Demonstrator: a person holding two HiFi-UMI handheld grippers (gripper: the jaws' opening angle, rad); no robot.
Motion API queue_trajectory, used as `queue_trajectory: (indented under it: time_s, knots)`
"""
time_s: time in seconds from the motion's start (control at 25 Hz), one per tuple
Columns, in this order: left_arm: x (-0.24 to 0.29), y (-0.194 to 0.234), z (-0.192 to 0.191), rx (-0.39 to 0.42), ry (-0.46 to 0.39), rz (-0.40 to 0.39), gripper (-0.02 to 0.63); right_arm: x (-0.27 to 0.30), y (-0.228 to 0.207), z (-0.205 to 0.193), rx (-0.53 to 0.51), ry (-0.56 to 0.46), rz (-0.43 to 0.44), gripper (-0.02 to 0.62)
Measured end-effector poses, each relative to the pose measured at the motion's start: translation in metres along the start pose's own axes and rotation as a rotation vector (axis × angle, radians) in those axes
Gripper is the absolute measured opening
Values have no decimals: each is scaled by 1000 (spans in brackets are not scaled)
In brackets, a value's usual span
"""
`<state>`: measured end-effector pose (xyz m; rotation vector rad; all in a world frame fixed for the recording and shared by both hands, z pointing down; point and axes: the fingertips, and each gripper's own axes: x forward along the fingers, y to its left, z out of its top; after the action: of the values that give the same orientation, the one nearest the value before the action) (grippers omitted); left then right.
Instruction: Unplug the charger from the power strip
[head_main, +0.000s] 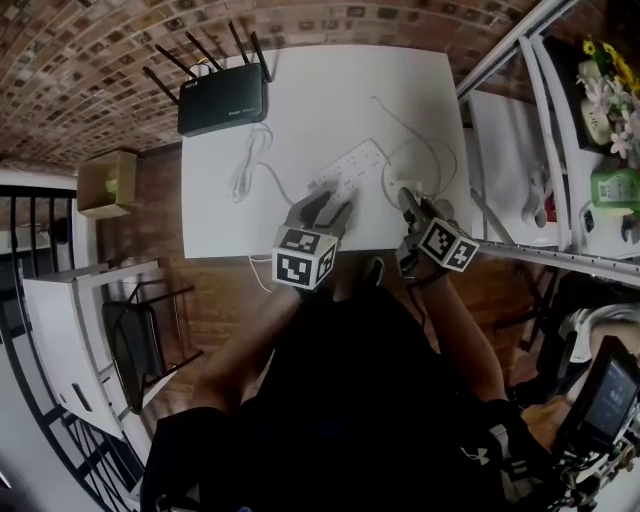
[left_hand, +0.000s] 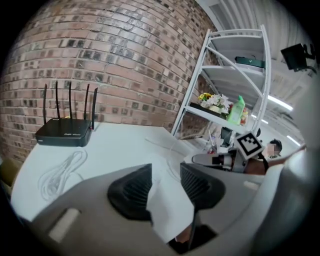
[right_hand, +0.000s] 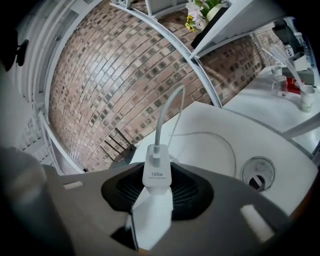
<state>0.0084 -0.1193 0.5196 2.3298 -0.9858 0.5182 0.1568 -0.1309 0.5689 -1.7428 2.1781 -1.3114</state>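
Observation:
The white power strip lies slantwise on the white table. My right gripper is shut on the white charger, which is marked 100w. The charger is out of the strip and off to its right, and its white cable arcs away over the table. In the head view the right gripper hovers near the table's front right. My left gripper hangs over the strip's near end. Its jaws stand a little apart and only white surface shows between the pads.
A black router with several antennas stands at the table's far left, with a coiled white cable in front of it. A white metal shelf with flowers and bottles runs along the right. A cardboard box and a chair stand left of the table.

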Motion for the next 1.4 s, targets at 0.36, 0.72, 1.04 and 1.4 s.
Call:
queue_trajectory:
  time_s: [0.36, 0.72, 1.04, 1.4]
  knots:
    - [4, -27, 17, 88, -8, -58, 178, -4, -22, -2, 159, -55, -15, 142]
    - [13, -41, 19, 153, 45, -75, 178, -6, -48, -7, 287, -104, -30, 141]
    - [22, -41, 26, 170, 43, -62, 178, 1, -54, -22, 292, -66, -59, 141]
    - [28, -44, 26, 160, 26, -91, 178, 5, -60, -24, 269, -32, -99, 143]
